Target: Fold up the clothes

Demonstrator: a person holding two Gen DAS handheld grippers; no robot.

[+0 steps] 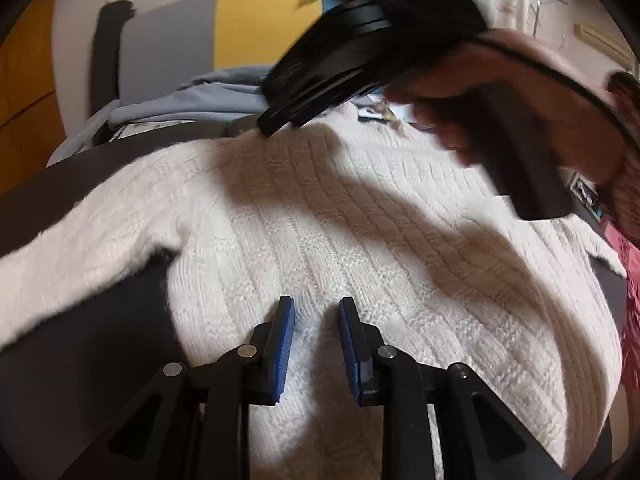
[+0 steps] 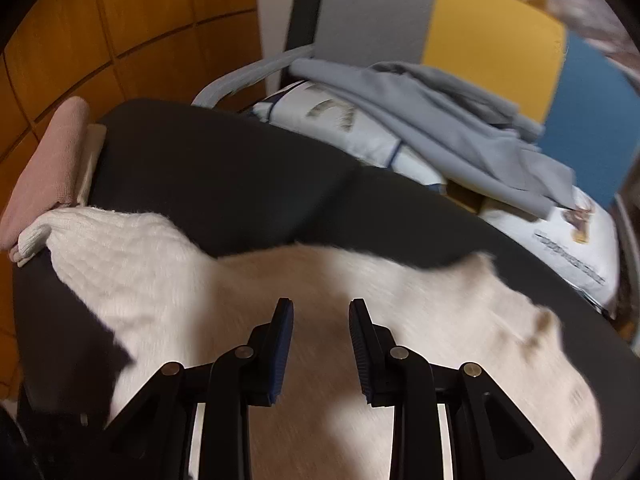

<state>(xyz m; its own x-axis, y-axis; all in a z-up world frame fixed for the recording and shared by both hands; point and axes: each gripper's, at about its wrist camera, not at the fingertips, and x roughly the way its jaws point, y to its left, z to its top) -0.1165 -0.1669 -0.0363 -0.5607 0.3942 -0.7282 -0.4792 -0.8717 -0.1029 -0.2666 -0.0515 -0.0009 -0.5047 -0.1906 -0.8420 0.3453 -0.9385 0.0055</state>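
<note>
L gripper (image 1: 316,312) points steeply down over the white knit sweater (image 1: 360,220), which lies spread flat on a dark table (image 1: 100,340). Its blue-padded fingers (image 1: 282,336) stand narrow, a slim gap between them, nothing pinched; whether the tips touch the knit can't tell. One sleeve of the sweater runs off to the left edge of L view.

R gripper (image 2: 320,312) is angled down over the same sweater (image 2: 160,264). Fingers (image 2: 280,344) narrow-ish, a bit wider than the L pair, gap bare, no cloth between the pads. In L wrist view this R tool shows top right, blurred, black body slanting down toward the far edge of the sweater, w/ a person's hand (image 1: 460,92) wrapped round the grip and a pink sleeve (image 1: 560,76) behind it.

Sweater in R view is blurred at centre & right; its ribbed cuff (image 2: 34,236) lies at the table's left edge, touching a folded pink garment (image 2: 52,160).

No real containers. Behind the table: a chair w/ grey/yellow/blue back (image 2: 480,28), its seat holding a grey garment (image 2: 460,120) draped on printed white fabric (image 2: 568,248). Orange wood panelling (image 2: 120,20) at left.
</note>
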